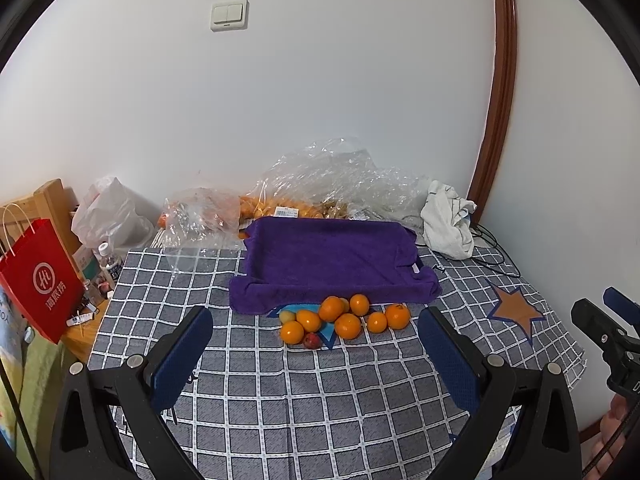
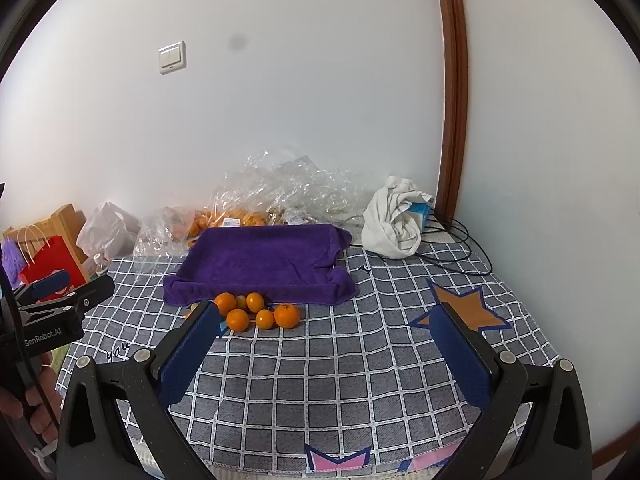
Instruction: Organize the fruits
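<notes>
Left gripper (image 1: 316,334) gapes wide, empty, lined up on the oranges (image 1: 347,325) clustered just before the purple towel-lined tray (image 1: 328,256). Right gripper (image 2: 326,334) is equally wide and empty. Best pick an outer orange, squeeze gently, so neighbours don't roll off the checked cloth (image 2: 340,380).

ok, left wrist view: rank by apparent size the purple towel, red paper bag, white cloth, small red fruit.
1. purple towel
2. red paper bag, though it sits near the fisheye edge, so this rank is unsure
3. white cloth, looks close to the bag
4. small red fruit
</notes>
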